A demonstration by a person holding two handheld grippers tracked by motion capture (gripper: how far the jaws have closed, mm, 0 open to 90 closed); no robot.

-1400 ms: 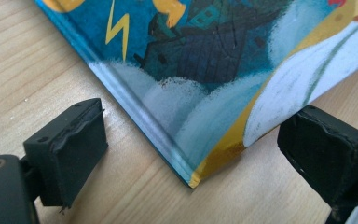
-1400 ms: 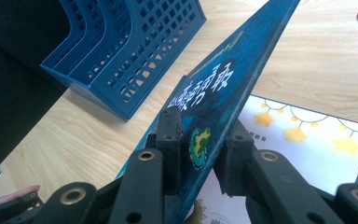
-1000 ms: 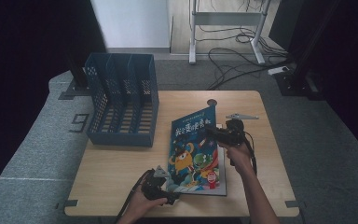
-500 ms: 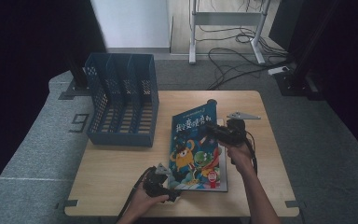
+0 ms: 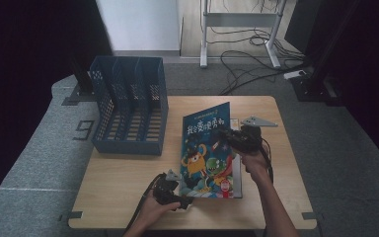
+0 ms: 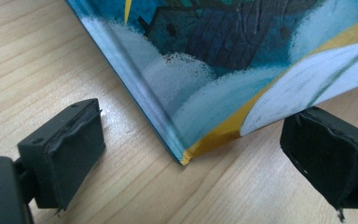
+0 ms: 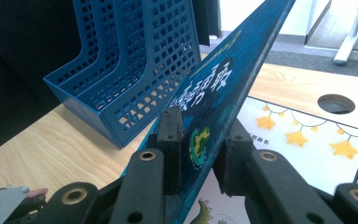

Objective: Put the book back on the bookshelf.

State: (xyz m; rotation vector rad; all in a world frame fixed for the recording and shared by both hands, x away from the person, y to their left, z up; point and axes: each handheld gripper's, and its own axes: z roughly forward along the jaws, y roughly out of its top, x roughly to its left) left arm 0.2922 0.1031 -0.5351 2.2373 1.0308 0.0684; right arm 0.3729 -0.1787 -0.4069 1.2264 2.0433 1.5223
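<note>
The right hand-held gripper (image 7: 200, 140) is pinching the lifted blue cover of the picture book (image 5: 205, 148), its jaws nearly closed on the board. The left hand-held gripper (image 6: 191, 154) is sitting wide open, its pads standing apart on either side of the book's lower corner. The book is lying on the bench (image 5: 128, 182) just right of the blue file rack (image 5: 128, 113). The right gripper view is showing a starred inner page (image 7: 307, 140) under the raised cover.
</note>
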